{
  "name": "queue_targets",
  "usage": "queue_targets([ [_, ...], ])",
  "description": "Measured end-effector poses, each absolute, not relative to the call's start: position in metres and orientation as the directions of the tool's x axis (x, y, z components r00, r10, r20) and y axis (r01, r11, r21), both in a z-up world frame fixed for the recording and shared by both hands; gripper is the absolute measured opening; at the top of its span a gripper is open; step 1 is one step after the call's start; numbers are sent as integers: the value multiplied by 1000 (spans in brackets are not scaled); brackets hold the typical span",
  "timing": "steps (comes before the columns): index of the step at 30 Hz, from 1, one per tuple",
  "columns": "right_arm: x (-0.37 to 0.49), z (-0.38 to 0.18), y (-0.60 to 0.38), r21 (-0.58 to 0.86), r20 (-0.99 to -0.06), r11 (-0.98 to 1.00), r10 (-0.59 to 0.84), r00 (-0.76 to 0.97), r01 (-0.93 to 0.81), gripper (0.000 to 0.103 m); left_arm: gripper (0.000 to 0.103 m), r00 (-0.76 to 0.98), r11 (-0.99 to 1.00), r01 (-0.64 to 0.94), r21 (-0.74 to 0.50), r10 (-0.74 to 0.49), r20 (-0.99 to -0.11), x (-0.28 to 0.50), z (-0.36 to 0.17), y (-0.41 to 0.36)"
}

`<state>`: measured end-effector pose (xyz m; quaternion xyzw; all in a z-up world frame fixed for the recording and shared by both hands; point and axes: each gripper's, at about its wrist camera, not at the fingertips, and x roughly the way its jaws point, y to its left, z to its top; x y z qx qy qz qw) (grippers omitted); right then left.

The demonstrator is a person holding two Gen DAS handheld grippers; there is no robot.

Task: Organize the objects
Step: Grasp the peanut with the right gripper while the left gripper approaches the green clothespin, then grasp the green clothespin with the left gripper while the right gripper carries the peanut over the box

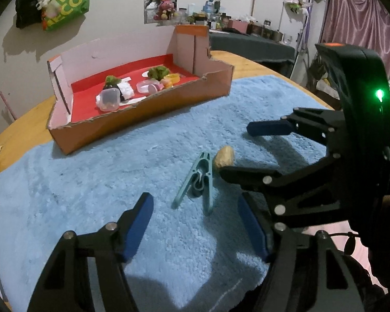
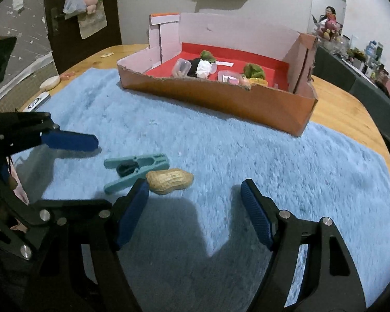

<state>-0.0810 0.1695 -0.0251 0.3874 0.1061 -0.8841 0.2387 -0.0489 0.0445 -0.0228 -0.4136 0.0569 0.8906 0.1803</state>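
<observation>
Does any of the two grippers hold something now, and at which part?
Nothing is held. The left gripper and right gripper are both open above the blue mat; the clothespin and peanut lie free on it.

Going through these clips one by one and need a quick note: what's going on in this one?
A person is tidying small items with two handheld grippers. A teal clothespin and a peanut lie side by side on the blue fluffy mat. The left gripper is lined up on the clothespin, the right gripper close to the peanut; both jaws are open and empty. The cardboard box behind already holds small containers and toys.
</observation>
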Motion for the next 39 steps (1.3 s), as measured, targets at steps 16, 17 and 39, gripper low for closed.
queue_targets([
  [16, -98, -27, 165, 15, -747, -862, -347, -567, 507, 30, 44, -607, -948, -317, -26, 223, -763, -69, -32, 45],
  [17, -98, -27, 166, 15, -747, -864, -345, -568, 504, 27, 37, -612, -950, -312, -23, 219, -760, -68, -32, 46],
  [39, -102, 31, 154, 37, -677, -853, -405, -615, 521, 25, 33, -672, -962, -241, -130, 262, -693, -87, 20, 10],
])
